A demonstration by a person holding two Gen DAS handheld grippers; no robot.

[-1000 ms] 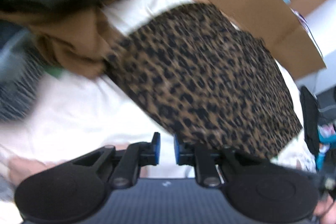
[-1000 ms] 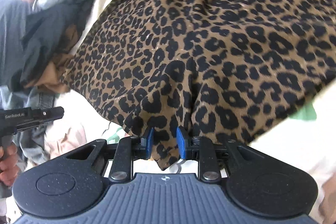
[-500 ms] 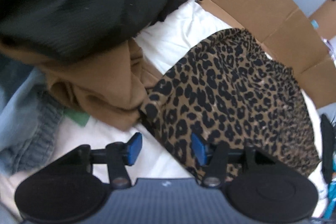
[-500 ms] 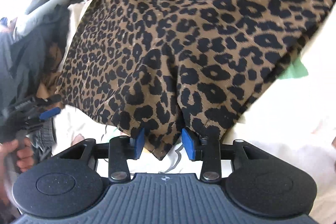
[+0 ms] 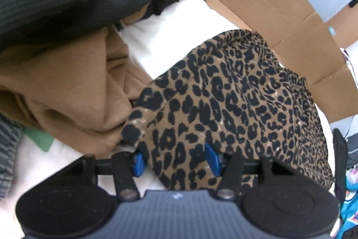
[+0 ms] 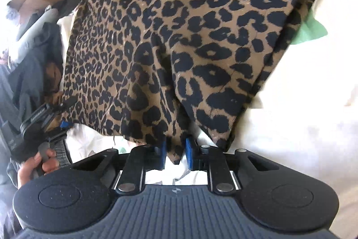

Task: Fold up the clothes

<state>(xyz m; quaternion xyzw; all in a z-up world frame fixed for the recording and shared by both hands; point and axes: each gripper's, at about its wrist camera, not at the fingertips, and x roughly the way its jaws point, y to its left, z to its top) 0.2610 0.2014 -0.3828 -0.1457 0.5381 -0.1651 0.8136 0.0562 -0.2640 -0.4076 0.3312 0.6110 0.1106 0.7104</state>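
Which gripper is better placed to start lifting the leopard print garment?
Right. The right gripper has closed its jaws on the leopard print garment at its corner; the left gripper straddles an edge, jaws apart.

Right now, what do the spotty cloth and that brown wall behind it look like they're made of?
The leopard-print garment looks like thin, matte woven fabric: it drapes in soft folds. The brown wall looks like cardboard: flat, dull, with straight creases.

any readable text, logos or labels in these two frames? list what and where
Pale lettering along the side of the left gripper, seen in the right wrist view: too small and blurred to read.
Small pale emblem on each gripper's ribbed body, one behind the right gripper: a mark, no letters.
Leopard-print garment, cardboard box, brown garment: no text visible.
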